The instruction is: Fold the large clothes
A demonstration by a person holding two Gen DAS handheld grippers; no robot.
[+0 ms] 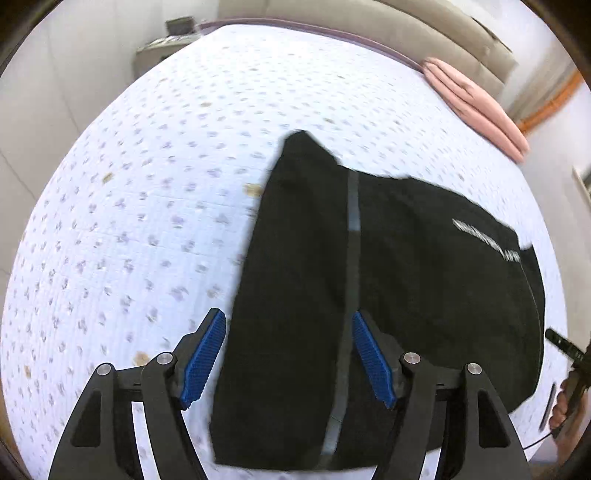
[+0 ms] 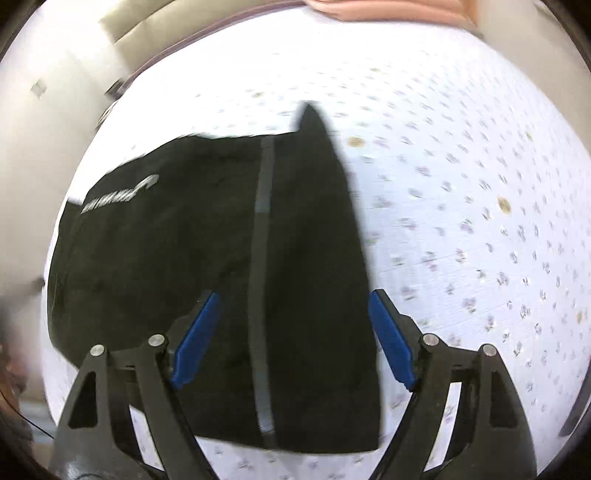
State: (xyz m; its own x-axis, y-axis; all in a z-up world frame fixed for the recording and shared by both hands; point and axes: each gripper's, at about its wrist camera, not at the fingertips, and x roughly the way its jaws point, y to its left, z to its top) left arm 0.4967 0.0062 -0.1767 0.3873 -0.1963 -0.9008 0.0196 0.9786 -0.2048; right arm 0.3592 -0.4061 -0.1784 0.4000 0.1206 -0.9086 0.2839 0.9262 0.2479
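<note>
A black garment (image 1: 388,280) with a grey stripe and a white logo lies folded flat on the bed. It also shows in the right wrist view (image 2: 207,266). My left gripper (image 1: 288,354) is open and empty, hovering above the garment's near left part. My right gripper (image 2: 295,336) is open and empty, hovering above the garment's near right part. Both have blue pads. The other handle and the person's hand (image 1: 569,384) show at the right edge of the left wrist view.
The bed sheet (image 1: 155,192) is white with small purple flowers and spreads wide around the garment. A folded pink cloth (image 1: 476,107) lies at the far bed edge by a beige headboard (image 1: 436,33). A small bedside stand (image 1: 162,48) sits far left.
</note>
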